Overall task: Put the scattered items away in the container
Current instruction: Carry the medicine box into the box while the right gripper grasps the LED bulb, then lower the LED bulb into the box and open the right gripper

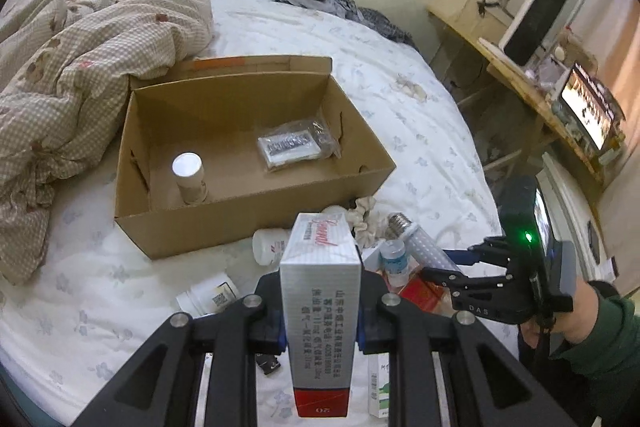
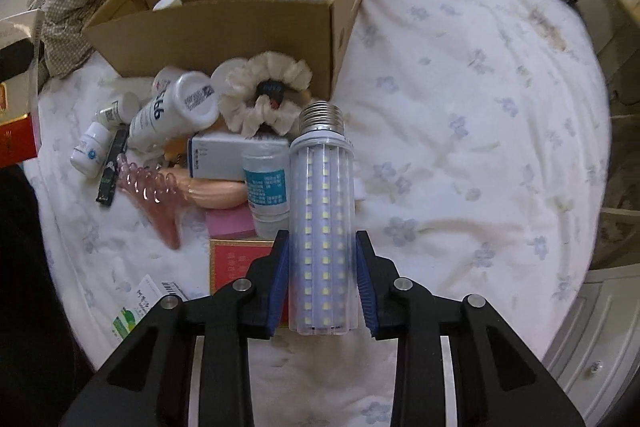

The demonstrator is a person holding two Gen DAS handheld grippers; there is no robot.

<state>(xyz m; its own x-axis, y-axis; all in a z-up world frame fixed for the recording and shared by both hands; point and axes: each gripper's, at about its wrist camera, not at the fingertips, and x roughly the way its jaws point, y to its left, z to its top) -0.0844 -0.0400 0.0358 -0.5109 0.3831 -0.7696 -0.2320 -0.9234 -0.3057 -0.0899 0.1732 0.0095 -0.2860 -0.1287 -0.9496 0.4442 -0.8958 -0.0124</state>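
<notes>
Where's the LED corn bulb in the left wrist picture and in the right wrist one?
Left wrist view: the bulb lies lower right of centre, beside the pile, with the right gripper reaching it from the right.
Right wrist view: the bulb fills the centre, screw base up, between the blue pads.
Shared landmark: the cardboard box on the bed, just beyond the pile.

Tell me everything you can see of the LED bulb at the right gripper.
The bulb is a long corn-type LED lamp: a clear ribbed plastic cylinder over rows of small white diodes, with a silver screw base pointing away toward the box. It lies along the right gripper, between the blue pads; contact is unclear. A small bottle sits against its left side. It is unlit.
</notes>
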